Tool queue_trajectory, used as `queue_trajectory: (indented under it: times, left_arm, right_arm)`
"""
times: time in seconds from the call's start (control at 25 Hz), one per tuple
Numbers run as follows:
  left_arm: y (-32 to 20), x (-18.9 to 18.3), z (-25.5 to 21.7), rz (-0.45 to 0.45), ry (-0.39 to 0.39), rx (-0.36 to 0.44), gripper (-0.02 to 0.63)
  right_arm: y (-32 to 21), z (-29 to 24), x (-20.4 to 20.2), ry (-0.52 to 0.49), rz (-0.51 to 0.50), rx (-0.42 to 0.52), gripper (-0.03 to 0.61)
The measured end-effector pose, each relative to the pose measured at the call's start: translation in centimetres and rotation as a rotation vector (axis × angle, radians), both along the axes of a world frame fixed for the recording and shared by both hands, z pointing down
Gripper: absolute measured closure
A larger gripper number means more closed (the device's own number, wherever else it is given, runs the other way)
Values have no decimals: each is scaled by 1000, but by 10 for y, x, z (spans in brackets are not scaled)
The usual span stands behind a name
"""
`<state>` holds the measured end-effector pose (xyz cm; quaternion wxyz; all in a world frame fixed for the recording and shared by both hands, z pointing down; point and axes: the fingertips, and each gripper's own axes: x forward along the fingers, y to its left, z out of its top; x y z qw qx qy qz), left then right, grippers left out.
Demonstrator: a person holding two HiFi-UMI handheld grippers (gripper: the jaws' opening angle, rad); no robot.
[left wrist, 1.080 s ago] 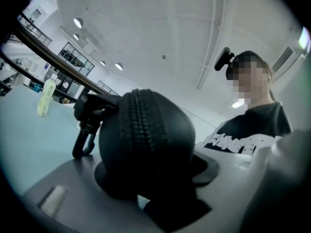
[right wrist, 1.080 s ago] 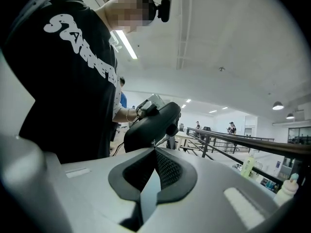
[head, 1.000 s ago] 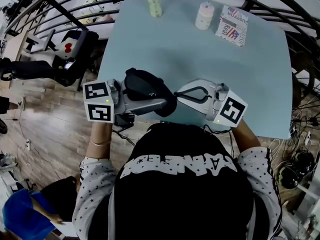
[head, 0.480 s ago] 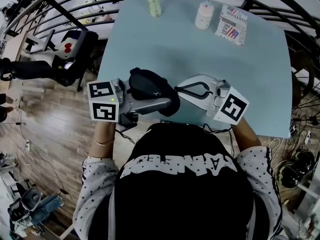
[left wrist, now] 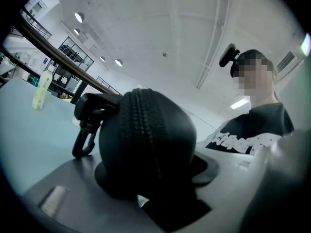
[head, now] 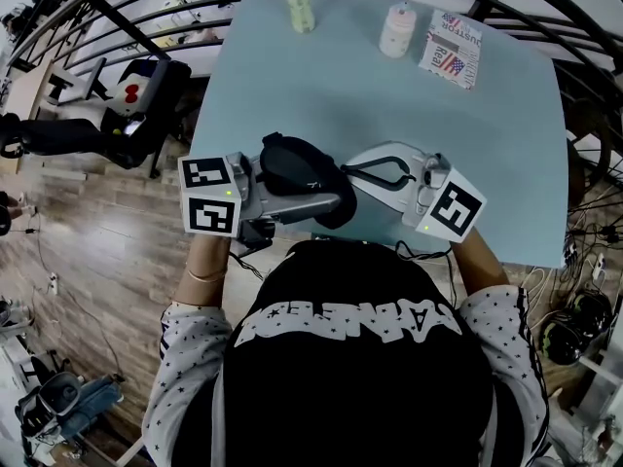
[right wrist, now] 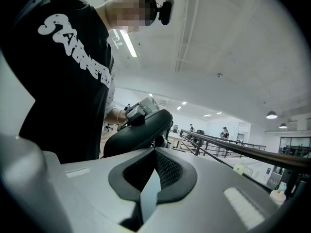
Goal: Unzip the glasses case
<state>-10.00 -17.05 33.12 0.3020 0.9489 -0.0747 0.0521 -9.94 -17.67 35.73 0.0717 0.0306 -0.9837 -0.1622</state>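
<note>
We find the left tongs [head: 316, 202] clamped on the black glasses case [left wrist: 160, 149] at the surface's [head: 389, 95] near edge, and the right tongs [right wrist: 154, 169] closed on nothing visible, so a tug risks missing the zipper [left wrist: 142, 125].

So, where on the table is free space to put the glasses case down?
The middle of the table is bare, between the bottle, white container and packet at the far edge and the glasses case. The right side below the packet is free too. The near edge is crowded.
</note>
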Motion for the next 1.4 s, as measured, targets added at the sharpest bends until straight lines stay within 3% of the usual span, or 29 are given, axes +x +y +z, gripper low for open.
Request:
queue_trajectory:
  times: [0.96,1.24,1.4]
  left_arm:
    - [4,26,13,85,-7,-45,614]
    - [6,27,12,125,49,-71,614]
    - [4,25,25,75,37,-59,614]
  right_arm:
    - [-7,-2,15,81,67,129,574]
    - [-5,-4,17,93,86,149,574]
    - [-7,-4,17,125,124,207,575]
